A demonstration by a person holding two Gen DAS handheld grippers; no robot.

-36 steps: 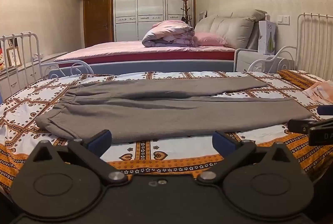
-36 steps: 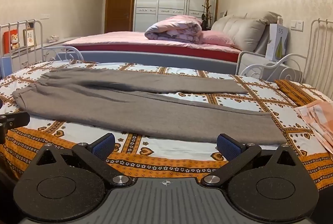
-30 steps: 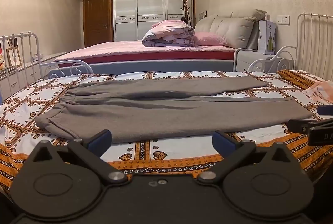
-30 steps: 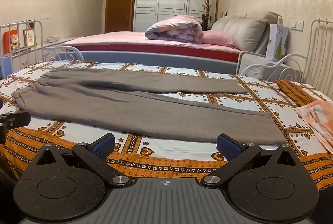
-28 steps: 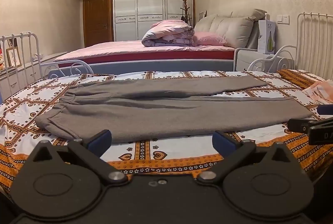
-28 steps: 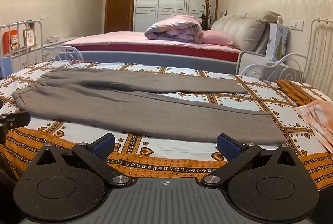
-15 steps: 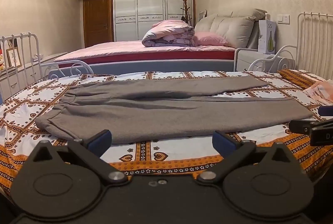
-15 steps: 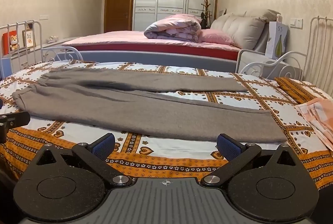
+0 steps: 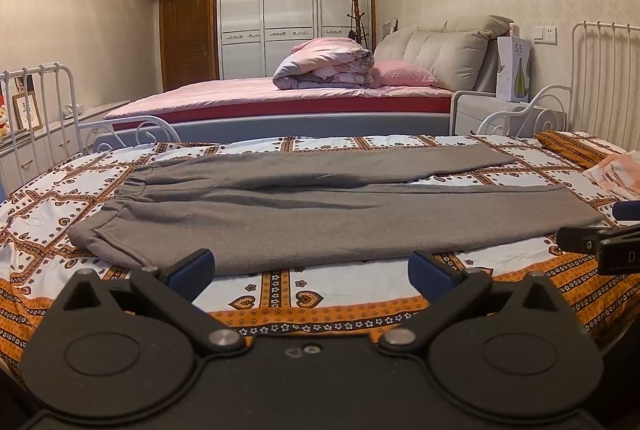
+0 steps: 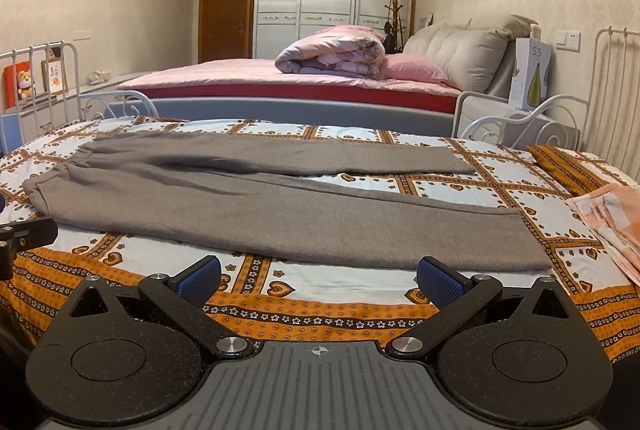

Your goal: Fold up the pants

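Grey pants (image 9: 320,214) lie flat across the patterned bedspread, waistband at the left, both legs running to the right and spread slightly apart. They also show in the right wrist view (image 10: 280,206). My left gripper (image 9: 312,270) is open and empty, held just short of the near edge of the pants near the waist end. My right gripper (image 10: 318,280) is open and empty, just short of the near leg towards its cuff. Each gripper's tip shows at the edge of the other's view.
The orange and white bedspread (image 9: 304,294) covers a daybed with white metal rails (image 9: 600,78). Folded peach cloth (image 10: 612,218) lies at the right end. A pink bed (image 9: 280,98) with a rolled quilt stands behind.
Both grippers have shifted very slightly, the right one a little lower and closer to the bed. The pants have not moved and both grippers stay open.
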